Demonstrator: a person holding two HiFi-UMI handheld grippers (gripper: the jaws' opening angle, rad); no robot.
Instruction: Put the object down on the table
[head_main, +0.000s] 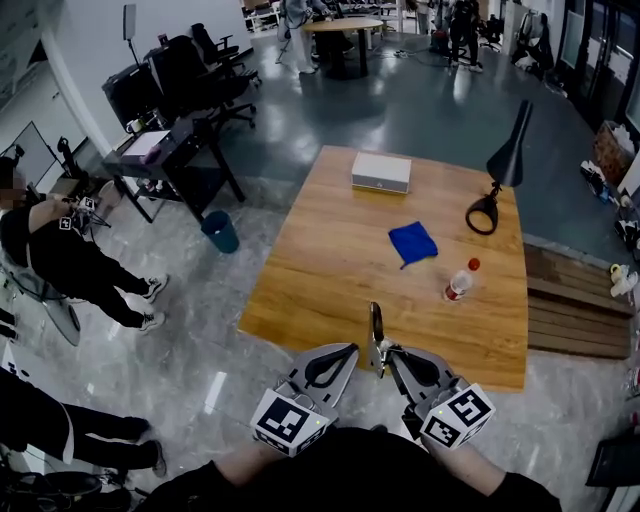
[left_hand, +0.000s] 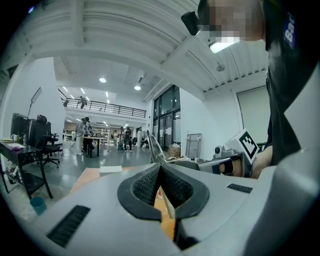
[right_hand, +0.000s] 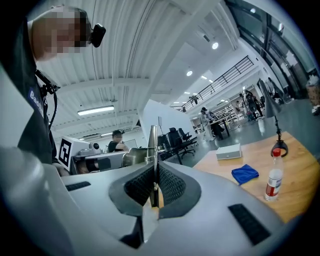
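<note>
I see the wooden table (head_main: 330, 270) ahead, with both grippers held by its near edge. My right gripper (right_hand: 154, 169) is clamped on a thin metal tool (head_main: 376, 328), upright and off the tabletop. My left gripper (left_hand: 161, 169) has its jaws together, with nothing between them.

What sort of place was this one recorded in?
Probably a large open-plan office or lab hall. A light wooden table stands on a glossy grey floor, black office chairs sit by a dark desk with monitors, and a railed upper gallery shows in the left gripper view.
</note>
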